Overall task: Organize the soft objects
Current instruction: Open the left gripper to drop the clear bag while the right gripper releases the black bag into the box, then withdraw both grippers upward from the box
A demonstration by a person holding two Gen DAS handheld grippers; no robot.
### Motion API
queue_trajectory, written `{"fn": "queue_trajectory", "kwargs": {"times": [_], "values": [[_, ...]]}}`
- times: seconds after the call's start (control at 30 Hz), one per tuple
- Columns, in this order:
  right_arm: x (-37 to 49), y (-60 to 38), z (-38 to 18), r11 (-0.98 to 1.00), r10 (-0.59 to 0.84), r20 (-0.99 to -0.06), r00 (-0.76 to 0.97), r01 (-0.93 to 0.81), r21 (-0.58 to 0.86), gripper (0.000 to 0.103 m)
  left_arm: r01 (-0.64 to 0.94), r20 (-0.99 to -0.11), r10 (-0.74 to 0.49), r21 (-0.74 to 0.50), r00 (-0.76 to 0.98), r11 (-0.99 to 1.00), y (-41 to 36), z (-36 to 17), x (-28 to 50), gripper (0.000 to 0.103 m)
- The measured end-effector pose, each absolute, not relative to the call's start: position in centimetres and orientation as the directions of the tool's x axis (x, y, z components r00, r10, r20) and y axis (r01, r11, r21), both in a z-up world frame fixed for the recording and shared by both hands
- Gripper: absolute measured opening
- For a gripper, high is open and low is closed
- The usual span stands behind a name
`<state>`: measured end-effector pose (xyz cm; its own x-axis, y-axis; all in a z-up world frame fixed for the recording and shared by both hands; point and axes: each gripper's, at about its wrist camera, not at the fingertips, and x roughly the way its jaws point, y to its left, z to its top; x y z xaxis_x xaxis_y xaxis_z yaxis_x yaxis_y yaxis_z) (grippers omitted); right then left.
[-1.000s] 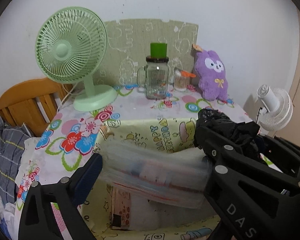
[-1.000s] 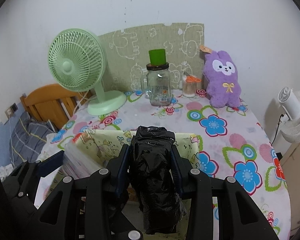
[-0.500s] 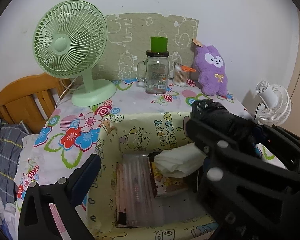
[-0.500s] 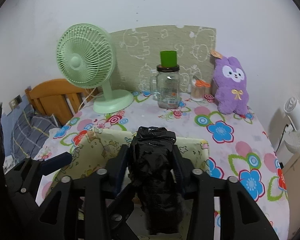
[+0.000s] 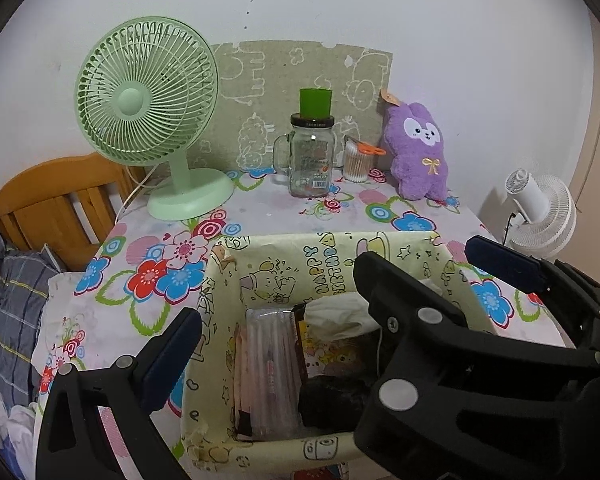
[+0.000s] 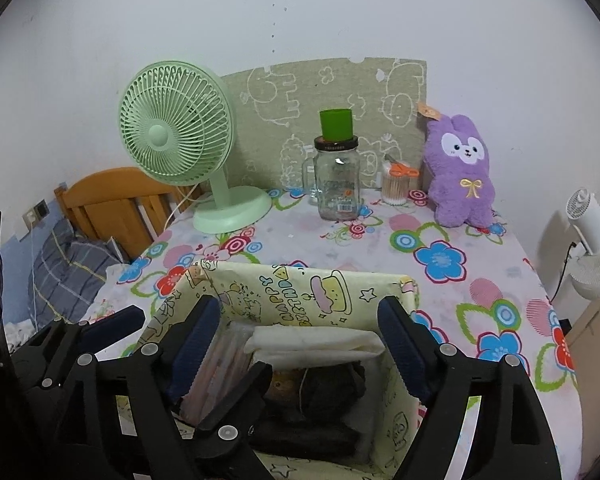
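Note:
A yellow cartoon-print box (image 5: 300,242) (image 6: 300,276) stands at the near edge of the flowered table. Inside lie a clear plastic packet (image 5: 268,360) (image 6: 216,360), a white cloth (image 5: 340,312) (image 6: 316,344) and a black plastic bundle (image 5: 332,400) (image 6: 332,392). Over the box, my right gripper (image 6: 300,312) has its jaws opening, with nothing between the pads and the black bundle resting below them. My left gripper (image 5: 278,296) is open and empty over the box's left side. A purple plush rabbit (image 5: 418,156) (image 6: 462,176) leans against the back wall.
At the back stand a green desk fan (image 5: 148,120), a glass jar (image 5: 310,160) with a green cup on it, and a swab holder (image 5: 356,164). A white fan (image 5: 540,208) stands off the right edge. A wooden headboard (image 5: 52,208) and plaid bedding (image 5: 12,300) are on the left.
The left gripper let go of the clear packet, which now lies in the box. The right gripper's jaws spread and the black bundle dropped from them into the box.

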<state>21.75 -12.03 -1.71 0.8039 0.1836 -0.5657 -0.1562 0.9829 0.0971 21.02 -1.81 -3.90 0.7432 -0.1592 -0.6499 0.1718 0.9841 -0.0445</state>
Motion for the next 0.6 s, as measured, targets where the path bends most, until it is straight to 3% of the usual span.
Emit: {"fn": "queue_trajectory", "kwargs": {"times": [0.6], "values": [[18.4, -12.5, 0.3, 0.995, 0.094, -0.548, 0.832, -0.087, 0.038, 0.094, 0.172, -0.606, -0.140, -0.006, 0.783, 0.985, -2.5, -1.7, 17.6, 0.103]]}}
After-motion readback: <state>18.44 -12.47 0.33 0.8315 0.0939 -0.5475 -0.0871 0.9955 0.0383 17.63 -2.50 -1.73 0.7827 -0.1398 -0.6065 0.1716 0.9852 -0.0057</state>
